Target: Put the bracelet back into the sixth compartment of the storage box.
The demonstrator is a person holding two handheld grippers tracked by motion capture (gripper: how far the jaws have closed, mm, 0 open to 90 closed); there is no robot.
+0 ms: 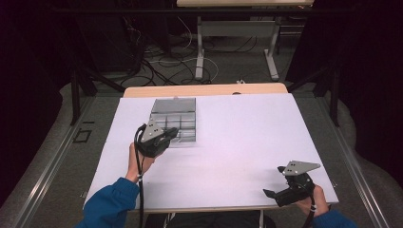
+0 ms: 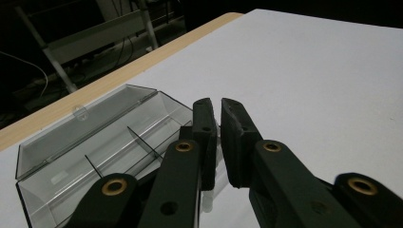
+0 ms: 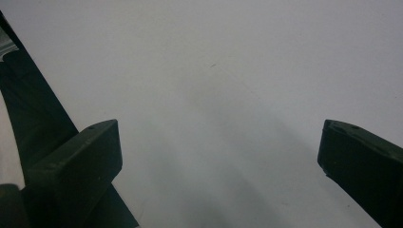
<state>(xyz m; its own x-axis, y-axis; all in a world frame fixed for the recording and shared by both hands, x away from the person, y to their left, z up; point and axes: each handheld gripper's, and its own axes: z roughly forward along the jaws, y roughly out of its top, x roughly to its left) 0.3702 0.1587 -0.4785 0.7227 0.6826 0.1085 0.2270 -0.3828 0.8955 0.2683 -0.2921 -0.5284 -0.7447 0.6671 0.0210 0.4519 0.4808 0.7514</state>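
Observation:
A clear plastic compartment box [image 1: 174, 118] lies on the far left part of the white table [image 1: 237, 137], with its lid [image 2: 90, 118] folded back and its dividers [image 2: 142, 142] showing. My left gripper [image 1: 172, 133] hovers over the near end of the box. In the left gripper view its jaws [image 2: 219, 124] stand nearly together at the box's right wall with a thin slit between them, and I cannot tell whether they pinch anything. My right gripper [image 1: 274, 181] sits by the front right edge, open wide [image 3: 216, 156] above bare table.
The wooden edge of the table [image 1: 204, 89] runs along the far side. Beyond it are cables on the floor [image 1: 161, 61] and the white legs of another table [image 1: 199, 52]. The person's blue sleeves [image 1: 111, 204] come in from the bottom.

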